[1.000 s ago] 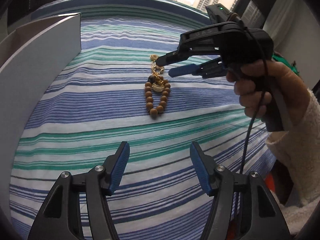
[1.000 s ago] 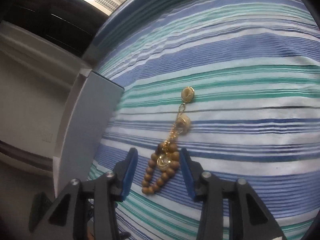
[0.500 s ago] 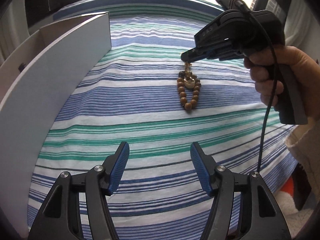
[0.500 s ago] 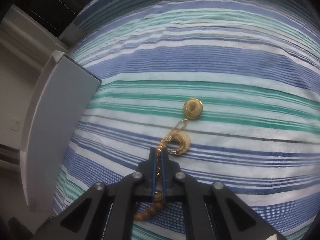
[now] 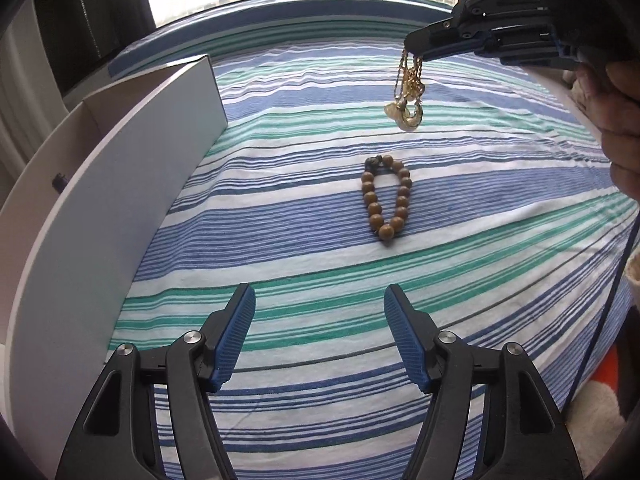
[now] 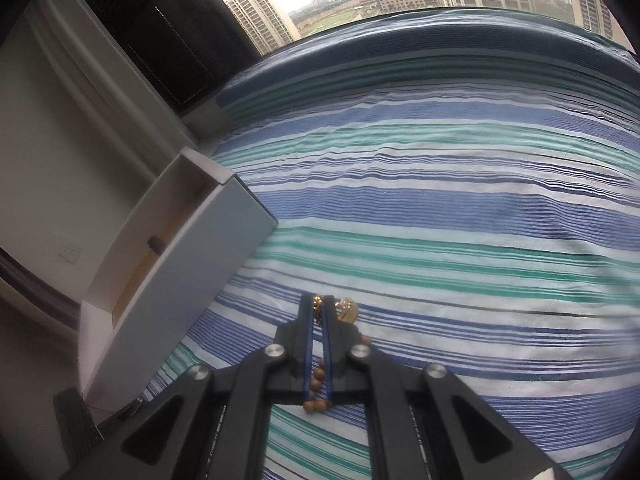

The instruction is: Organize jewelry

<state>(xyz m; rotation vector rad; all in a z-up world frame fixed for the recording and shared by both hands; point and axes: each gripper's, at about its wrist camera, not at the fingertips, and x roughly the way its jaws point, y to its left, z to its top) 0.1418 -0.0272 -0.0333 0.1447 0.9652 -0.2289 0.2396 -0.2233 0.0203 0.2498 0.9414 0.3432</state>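
Note:
My right gripper [image 5: 412, 46] is shut on a gold chain necklace [image 5: 409, 92] and holds it dangling above the striped bedspread [image 5: 320, 248]. In the right wrist view the gold pendant [image 6: 346, 310] shows beside the shut gripper [image 6: 319, 304]. A brown wooden bead bracelet [image 5: 386, 200] lies flat on the bedspread, below and a little left of the necklace; it also shows in the right wrist view under the gripper [image 6: 316, 398]. My left gripper [image 5: 318, 334] is open and empty, low over the bedspread, near of the bracelet.
An open white drawer [image 5: 132, 184] stands at the left edge of the bed; it also shows in the right wrist view [image 6: 176, 256], with a small dark knob inside. A window with tall buildings lies beyond the bed's far edge.
My right gripper shut on the gold necklace and lifted it off the bedspread, clear of the bead bracelet. The left gripper stayed open, and its view shifted a little.

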